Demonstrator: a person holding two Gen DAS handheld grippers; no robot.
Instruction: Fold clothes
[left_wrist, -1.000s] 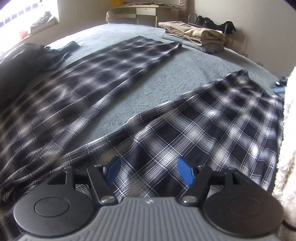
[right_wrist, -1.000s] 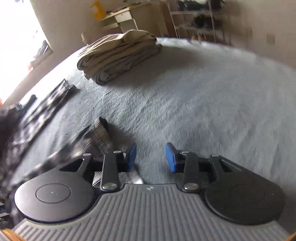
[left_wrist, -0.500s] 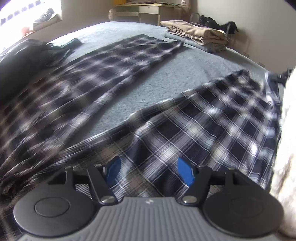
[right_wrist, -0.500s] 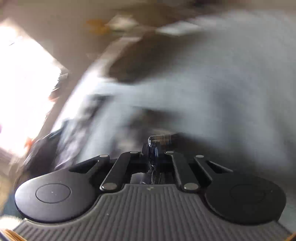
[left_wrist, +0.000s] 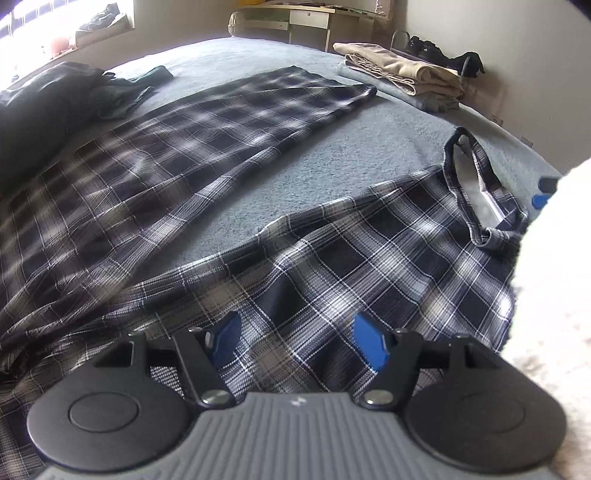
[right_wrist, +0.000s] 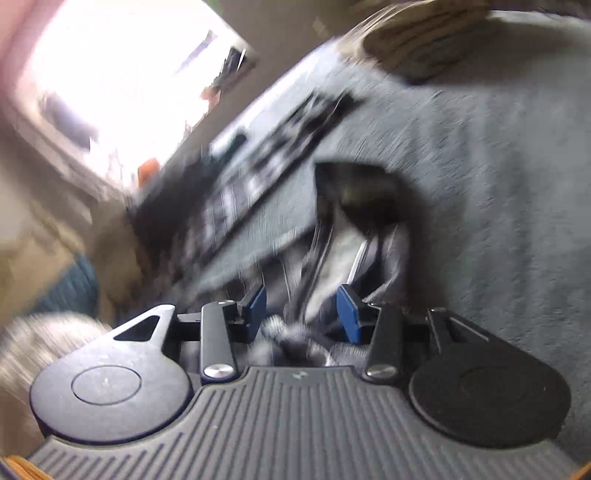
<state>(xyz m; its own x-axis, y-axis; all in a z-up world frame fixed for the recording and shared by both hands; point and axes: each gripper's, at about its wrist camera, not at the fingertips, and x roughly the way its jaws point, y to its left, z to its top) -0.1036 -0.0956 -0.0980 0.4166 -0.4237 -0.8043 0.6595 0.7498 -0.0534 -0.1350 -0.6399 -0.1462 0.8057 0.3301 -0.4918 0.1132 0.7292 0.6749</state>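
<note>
1. Lying spread across the grey bed cover (left_wrist: 332, 162), the plaid trousers (left_wrist: 332, 273) fill most of the left wrist view: one leg runs from 9 o'clock up toward 1 o'clock, the other from the bottom centre out to 3 o'clock.
2. The left gripper (left_wrist: 295, 341) hovers over the near leg at 6 o'clock, released, its blue pads (left_wrist: 369, 347) standing wide apart with plaid cloth showing between them but not pinched.
3. Only this view shows the cuff of the near leg lifted into a loop at 2 o'clock, with a blue fingertip of the right gripper (left_wrist: 540, 200) just beside it, partly hidden by a fluffy white sleeve (left_wrist: 554, 280) at 3 o'clock.
4. Only this view gives sharp detail of the folded beige clothes (left_wrist: 402, 70) at 1 o'clock and the dark pile (left_wrist: 40, 99) at 10 o'clock.
5. The right wrist view is heavily blurred. It shows what the left cannot: the right gripper (right_wrist: 301, 308) with its jaws opening, bunched plaid cloth (right_wrist: 347, 236) between the pads (right_wrist: 255, 306), seemingly no longer pressed.
6. That view also shows a bright window (right_wrist: 122, 74) at 10 o'clock and the far leg as a dark streak at 11 o'clock.
</note>
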